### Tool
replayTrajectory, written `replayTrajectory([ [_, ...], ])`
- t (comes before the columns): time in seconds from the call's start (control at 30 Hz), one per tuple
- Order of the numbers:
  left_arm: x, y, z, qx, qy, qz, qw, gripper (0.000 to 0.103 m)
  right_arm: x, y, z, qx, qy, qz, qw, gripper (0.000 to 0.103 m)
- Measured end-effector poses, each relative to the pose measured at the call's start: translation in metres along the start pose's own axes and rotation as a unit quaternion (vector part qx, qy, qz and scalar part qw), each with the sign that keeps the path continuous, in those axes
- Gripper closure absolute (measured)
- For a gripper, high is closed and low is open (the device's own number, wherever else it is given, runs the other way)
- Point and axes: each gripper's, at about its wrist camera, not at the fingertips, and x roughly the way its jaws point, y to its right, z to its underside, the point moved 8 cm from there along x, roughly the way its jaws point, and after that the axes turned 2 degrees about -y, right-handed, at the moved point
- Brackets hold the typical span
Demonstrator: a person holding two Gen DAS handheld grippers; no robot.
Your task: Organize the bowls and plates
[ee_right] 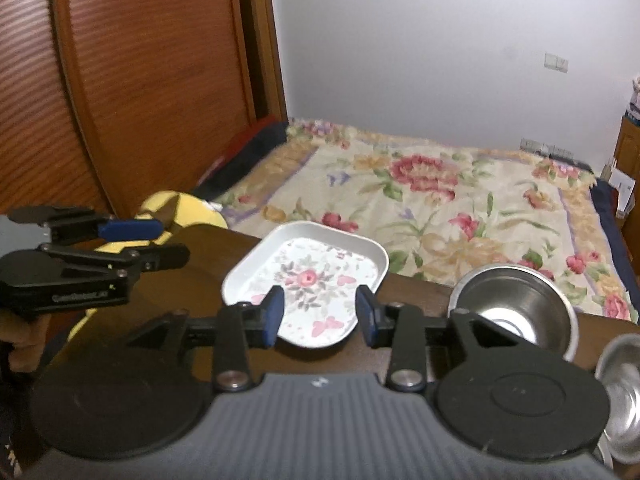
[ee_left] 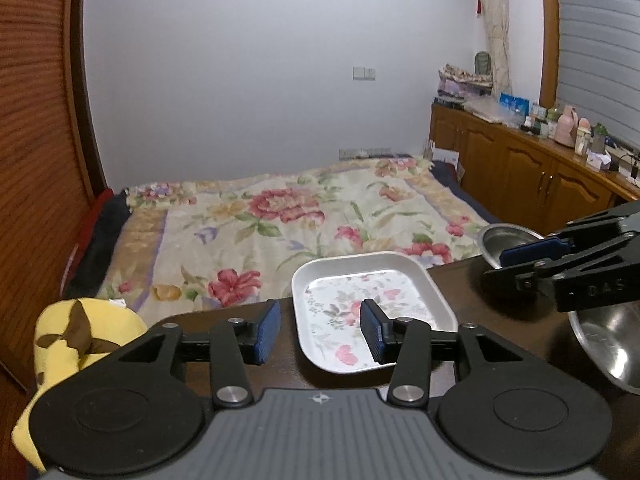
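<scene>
A white rounded-square plate (ee_left: 372, 280) (ee_right: 308, 276) with a pink flower print lies flat on the dark brown table (ee_left: 288, 360), close to its far edge. My left gripper (ee_left: 320, 332) stands open over the table at the plate's near left corner, with nothing between its pads. My right gripper (ee_right: 320, 314) is open too; the plate's near rim shows in the gap between its pads, and neither pad presses on it. Each gripper appears side-on in the other's view, the right gripper (ee_left: 508, 264) and the left gripper (ee_right: 160, 242). Two steel bowls stand to the right, one bowl (ee_right: 516, 308) (ee_left: 500, 240) farther and another bowl (ee_right: 624, 392) (ee_left: 608, 348) nearer.
Beyond the table lies a bed with a floral blanket (ee_left: 300, 216). A yellow cushion (ee_left: 80, 336) sits off the table's left corner. A ribbed wooden wardrobe door (ee_right: 140, 80) rises on the left, and a cluttered wooden cabinet (ee_left: 520, 160) runs along the right wall.
</scene>
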Motion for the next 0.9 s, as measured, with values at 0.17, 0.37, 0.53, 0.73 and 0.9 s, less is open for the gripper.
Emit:
replayTrajectory([
  [0.17, 0.033, -0.014, 0.008, -0.015, -0.029, 0.015, 0.9994, 0.069, 0.04, 0.013, 0.0, 0.003, -0.051, 0.011, 0.999, 0.064],
  [0.37, 0.064, -0.022, 0.016, -0.022, -0.057, 0.028, 0.9977, 0.074, 0.066, 0.019, 0.007, -0.005, -0.089, 0.022, 0.996, 0.065],
  [0.53, 0.075, -0.026, 0.02, -0.027, -0.066, 0.039, 0.9967, 0.077, 0.08, 0.026, 0.006, -0.011, -0.111, 0.026, 0.993, 0.069],
  [0.73, 0.084, -0.025, 0.027, -0.031, -0.079, 0.048, 0.9952, 0.086, 0.088, 0.025, 0.011, -0.018, -0.135, 0.015, 0.991, 0.085],
  [0.9, 0.088, -0.023, 0.031, -0.033, -0.083, 0.048, 0.9948, 0.09, 0.093, 0.023, 0.013, -0.024, -0.144, 0.004, 0.989, 0.087],
])
